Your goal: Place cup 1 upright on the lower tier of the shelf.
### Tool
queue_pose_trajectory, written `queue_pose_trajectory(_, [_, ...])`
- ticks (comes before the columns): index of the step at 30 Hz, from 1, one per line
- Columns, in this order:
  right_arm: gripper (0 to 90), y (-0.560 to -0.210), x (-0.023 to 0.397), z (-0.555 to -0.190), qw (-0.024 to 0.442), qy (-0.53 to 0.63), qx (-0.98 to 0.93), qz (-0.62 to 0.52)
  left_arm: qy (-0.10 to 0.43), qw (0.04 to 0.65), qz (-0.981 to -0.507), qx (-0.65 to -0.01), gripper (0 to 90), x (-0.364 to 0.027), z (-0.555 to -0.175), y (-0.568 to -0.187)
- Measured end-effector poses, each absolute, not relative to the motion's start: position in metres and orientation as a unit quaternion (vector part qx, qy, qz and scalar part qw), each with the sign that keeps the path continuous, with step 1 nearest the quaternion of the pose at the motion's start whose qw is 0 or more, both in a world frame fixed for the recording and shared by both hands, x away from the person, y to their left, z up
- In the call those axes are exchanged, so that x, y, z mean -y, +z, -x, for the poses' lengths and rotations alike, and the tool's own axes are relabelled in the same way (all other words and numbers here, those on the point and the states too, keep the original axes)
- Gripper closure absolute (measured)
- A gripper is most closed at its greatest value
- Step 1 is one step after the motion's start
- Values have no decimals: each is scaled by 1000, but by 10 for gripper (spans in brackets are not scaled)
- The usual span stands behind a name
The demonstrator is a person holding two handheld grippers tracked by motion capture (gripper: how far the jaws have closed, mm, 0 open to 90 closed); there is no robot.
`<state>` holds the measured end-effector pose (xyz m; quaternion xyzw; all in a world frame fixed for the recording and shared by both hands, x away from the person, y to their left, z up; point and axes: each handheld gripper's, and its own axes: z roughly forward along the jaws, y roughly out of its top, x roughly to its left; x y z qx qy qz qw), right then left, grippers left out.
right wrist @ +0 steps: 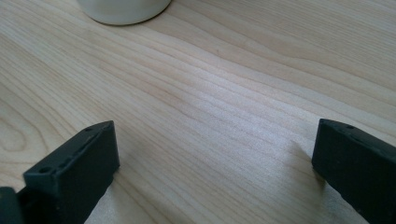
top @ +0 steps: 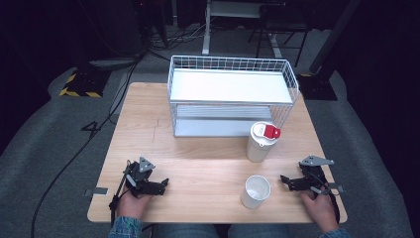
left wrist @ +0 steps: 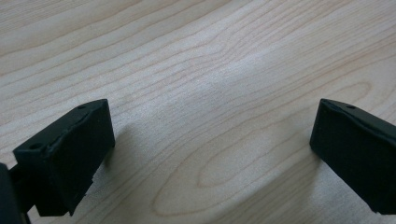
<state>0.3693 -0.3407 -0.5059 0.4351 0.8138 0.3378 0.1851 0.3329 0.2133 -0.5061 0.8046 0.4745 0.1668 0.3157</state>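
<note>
On table (top: 198, 163): one cup (top: 256, 191), one lidded canister (top: 261, 142), one wire rack (top: 230, 94)

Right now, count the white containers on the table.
2. An open cup stands near the front edge, beside the right gripper. A taller lidded tumbler with a red flap stands behind it, by the wire rack. None looks hidden.

A white wire rack (top: 233, 94) stands at the far side of the wooden counter (top: 198, 163). A tall white canister (top: 261, 142) with a red flap on its lid stands just in front of the rack's right end. Nearer the person sits an open white cup (top: 256, 191). The left hand-held gripper (top: 159, 187) and right hand-held gripper (top: 287, 181) rest low on the counter, jaws spread, pointing inward with nothing between them.
</note>
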Motion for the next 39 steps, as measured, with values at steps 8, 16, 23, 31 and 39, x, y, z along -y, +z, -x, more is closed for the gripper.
queue_pose_trajectory(8, [7,-506,341,-369,185,338,-813,-436,167,315,-804,-476,4,-213,-332,-506])
queue_pose_trajectory(16, [7,-506,341,-369,185,338,-813,-436,168,316,-804,-475,3,-212,-332,-506])
queue_pose_trajectory(23, [7,-506,341,-369,185,338,-813,-436,168,313,-804,-477,6,-212,-332,-505])
queue_pose_trajectory(31, [7,-506,341,-369,186,338,-813,-436,175,327,-804,-465,39,-203,-328,-487])
queue_pose_trajectory(39, [7,-506,341,-369,186,338,-813,-436,152,375,-813,-419,66,-179,-321,-465])
